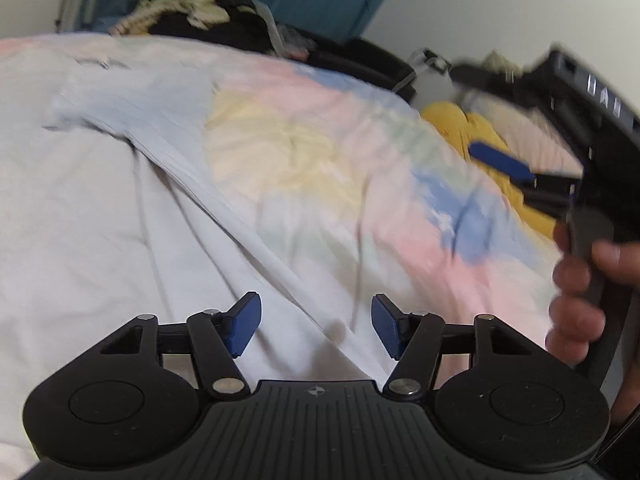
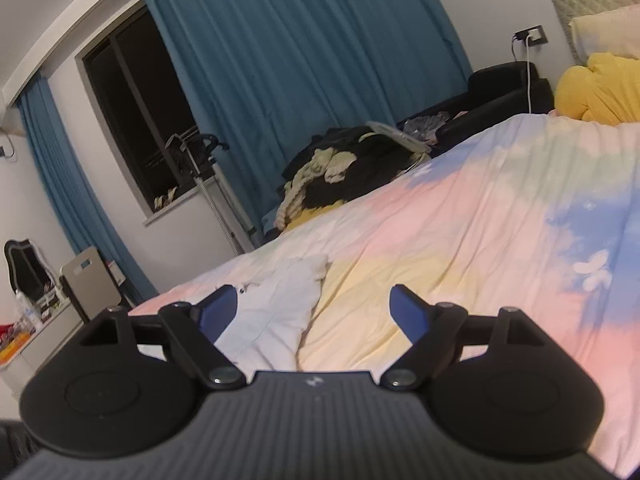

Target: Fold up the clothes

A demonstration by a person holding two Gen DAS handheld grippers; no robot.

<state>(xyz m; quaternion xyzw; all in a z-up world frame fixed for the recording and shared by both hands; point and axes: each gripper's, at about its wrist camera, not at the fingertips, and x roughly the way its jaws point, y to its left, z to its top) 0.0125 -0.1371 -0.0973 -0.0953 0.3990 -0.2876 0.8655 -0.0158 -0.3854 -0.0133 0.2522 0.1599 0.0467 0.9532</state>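
- Over the bed, the left gripper (image 1: 316,330) hangs with its blue pads spread and nothing between them; the white garment (image 1: 132,184) lies flat just below and ahead of it.
- Seen from the left wrist, that garment's long folded edge runs diagonally across the pastel bedspread (image 1: 320,152) (the picture is blurred, so finer detail is lost).
- At the right edge of the same view, the right gripper (image 1: 516,160) is held in a hand (image 1: 580,292), its jaws apart, above the bedspread and clear of the cloth.
- From the right wrist, the right gripper (image 2: 314,312) is likewise spread and empty, with the white garment (image 2: 280,312) crumpled on the bedspread (image 2: 480,220) beyond its left finger.
- Farther out: a yellow pillow (image 2: 600,88) at the bed's head, a dark heap of clothes (image 2: 344,168) beyond the far edge, and teal curtains (image 2: 300,48) beside a dark window (image 2: 132,112).
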